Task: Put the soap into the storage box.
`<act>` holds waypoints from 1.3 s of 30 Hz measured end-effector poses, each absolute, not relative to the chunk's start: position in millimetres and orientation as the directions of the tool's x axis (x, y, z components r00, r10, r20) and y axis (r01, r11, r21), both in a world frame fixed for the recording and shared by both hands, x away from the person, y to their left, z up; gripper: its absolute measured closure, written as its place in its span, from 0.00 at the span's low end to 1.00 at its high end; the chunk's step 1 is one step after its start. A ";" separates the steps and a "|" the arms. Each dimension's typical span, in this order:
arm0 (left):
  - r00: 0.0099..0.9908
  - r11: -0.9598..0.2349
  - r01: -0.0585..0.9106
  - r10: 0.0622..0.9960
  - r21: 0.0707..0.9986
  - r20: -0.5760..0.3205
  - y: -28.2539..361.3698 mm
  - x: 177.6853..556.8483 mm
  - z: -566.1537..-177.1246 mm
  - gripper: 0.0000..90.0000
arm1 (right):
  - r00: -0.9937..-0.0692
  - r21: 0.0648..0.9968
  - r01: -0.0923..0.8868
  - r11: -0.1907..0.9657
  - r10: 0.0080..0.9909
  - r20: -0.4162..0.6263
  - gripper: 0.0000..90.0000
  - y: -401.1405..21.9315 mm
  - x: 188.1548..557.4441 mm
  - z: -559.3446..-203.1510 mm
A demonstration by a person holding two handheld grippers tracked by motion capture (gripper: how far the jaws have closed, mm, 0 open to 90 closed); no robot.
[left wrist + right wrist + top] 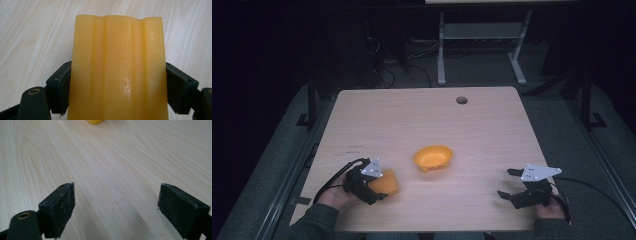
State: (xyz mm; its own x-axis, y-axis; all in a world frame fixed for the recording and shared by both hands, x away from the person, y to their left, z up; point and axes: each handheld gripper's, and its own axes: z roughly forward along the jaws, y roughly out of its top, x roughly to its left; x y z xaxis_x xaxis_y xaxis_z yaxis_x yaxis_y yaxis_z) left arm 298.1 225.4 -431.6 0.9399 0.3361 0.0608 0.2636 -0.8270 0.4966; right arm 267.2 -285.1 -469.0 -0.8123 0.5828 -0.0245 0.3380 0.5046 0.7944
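Gripping an orange ribbed plastic piece (117, 70) at the table's (492, 125) near-left edge, the left gripper (374, 192) has its pick done, while the orange bowl (433, 157) sits mid-table and the right gripper (116, 210) waits wide open, so any placing seemingly remains.

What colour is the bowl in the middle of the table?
Orange bowl, clearest in the high view.

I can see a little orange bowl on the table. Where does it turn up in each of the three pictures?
High view: the orange bowl sits near the middle of the table, between the two tools.
Left gripper view: not in it; the orange block clamped in the left tool blocks the way.
Right gripper view: a sliver of the bowl at the top edge.
Shared landmark: the pale wood tabletop.
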 end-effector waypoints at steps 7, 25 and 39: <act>0.947 -0.827 0.239 0.313 0.509 0.065 219.9 305.2 -420.4 0.23 | -0.808 0.800 0.338 0.496 0.588 -0.023 0.15 -285.6 265.5 -468.0; 0.957 -0.842 0.217 0.284 0.493 0.064 208.1 323.0 -395.9 0.23 | -0.808 0.811 0.336 0.479 0.589 -0.012 0.15 -287.5 265.4 -467.6; 0.963 -0.853 0.194 0.260 0.484 0.072 196.5 335.2 -382.6 0.23 | -0.811 0.816 0.329 0.475 0.585 -0.014 0.15 -287.7 265.7 -467.0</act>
